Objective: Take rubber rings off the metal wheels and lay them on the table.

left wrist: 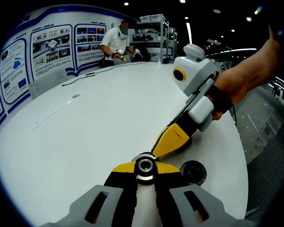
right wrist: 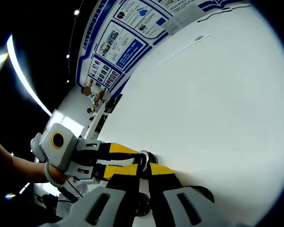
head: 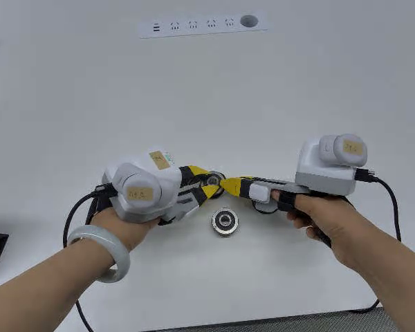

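I hold one metal wheel [head: 215,178] up over the white tabletop [head: 263,104], a bit below the middle of the head view. My left hand-held gripper [head: 206,185] comes in from the left, and its yellow jaws are squeezed tight on the wheel, one on each side. My right hand-held gripper [head: 229,185] comes in from the right. Its jaws are very close together, and the tips touch the edge of the same wheel. I cannot tell if they pinch a rubber ring there. A second wheel [head: 225,221] lies flat on the tabletop just below the two grippers, with its black rubber ring [left wrist: 202,176] on it. A white power strip [head: 204,24] lies far off at the top of the head view.
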